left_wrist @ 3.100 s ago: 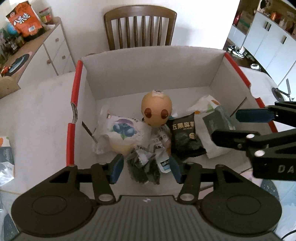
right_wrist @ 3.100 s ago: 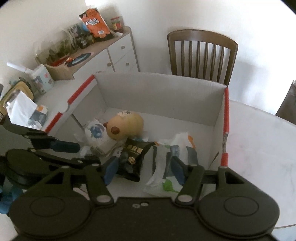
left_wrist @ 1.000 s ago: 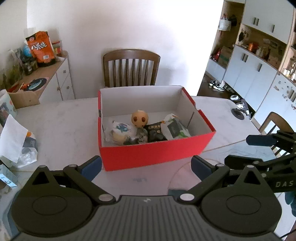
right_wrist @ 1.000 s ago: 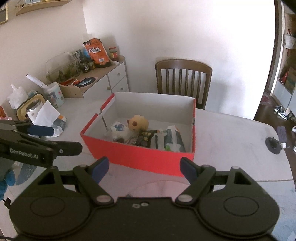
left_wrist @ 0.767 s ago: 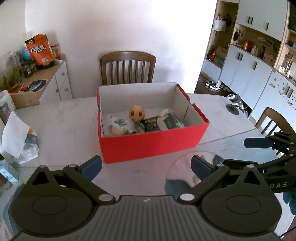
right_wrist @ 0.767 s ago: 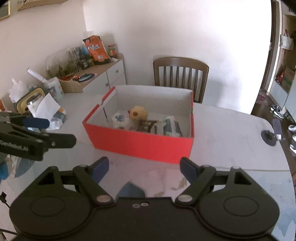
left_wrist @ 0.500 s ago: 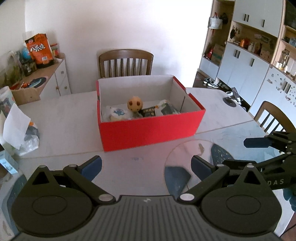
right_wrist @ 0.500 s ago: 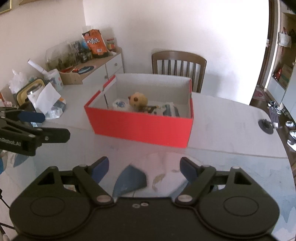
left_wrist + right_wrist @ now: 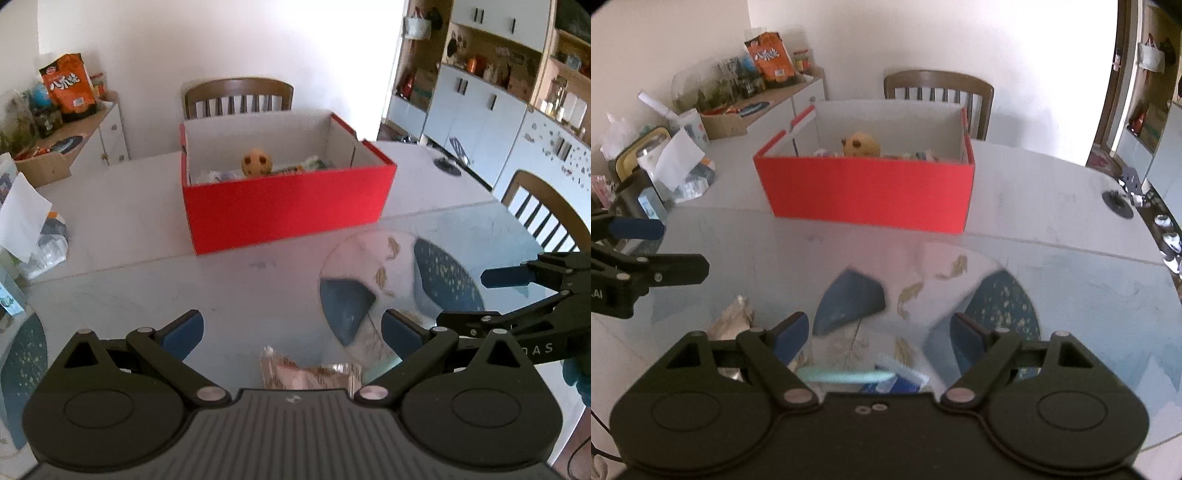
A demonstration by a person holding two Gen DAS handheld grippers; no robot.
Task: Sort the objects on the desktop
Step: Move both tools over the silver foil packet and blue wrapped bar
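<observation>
The red cardboard box [image 9: 288, 206] [image 9: 864, 192] stands on the pale table. It holds a yellow doll head [image 9: 257, 161] [image 9: 860, 144] and several snack packets whose tops barely show. My left gripper [image 9: 291, 332] is open over the near table, and a pinkish wrapped packet [image 9: 306, 373] lies just below its fingers. My right gripper [image 9: 879, 334] is open too. A pale teal item [image 9: 846, 374] and a blue packet [image 9: 901, 380] lie under it. A crumpled packet [image 9: 733, 321] lies left of its left finger. Neither gripper holds anything.
A round glass disc [image 9: 391, 288] with blue and fish patterns covers the near table. White paper and bags [image 9: 26, 221] crowd the left edge. A wooden chair [image 9: 238, 96] stands behind the box, another chair [image 9: 546, 214] at the right. A sideboard [image 9: 746, 99] carries clutter.
Both grippers have drawn back from the box and sunk toward the near table. The box looks smaller and farther. Loose packets have come into view under the fingers.
</observation>
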